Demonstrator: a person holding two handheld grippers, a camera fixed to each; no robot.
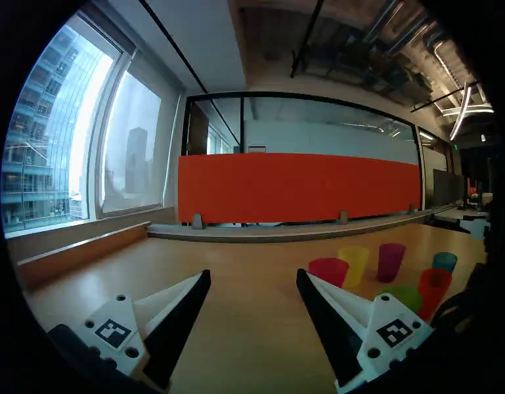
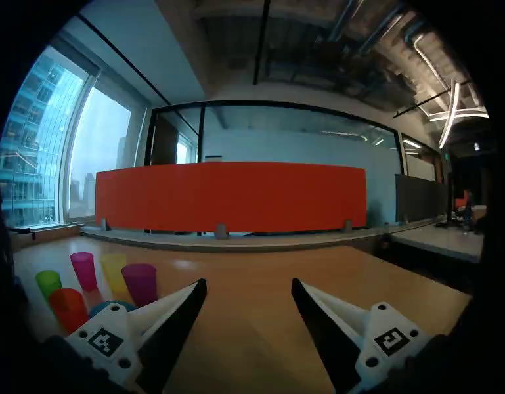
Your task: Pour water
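L tool (image 1: 253, 272) & R tool (image 2: 248, 281) both spread, nothing held; colored cups (image 1: 390, 261) upright on table (image 1: 252, 246), contents unclear.

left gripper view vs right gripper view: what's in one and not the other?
Left gripper view: the open left gripper, a raised wooden ledge below the window, and the coloured plastic cups to its right.
Right gripper view: the open right gripper, a pale desk beyond the table's right edge, and the cups to its left.
Both: light wooden table, orange partition panel, tall windows.
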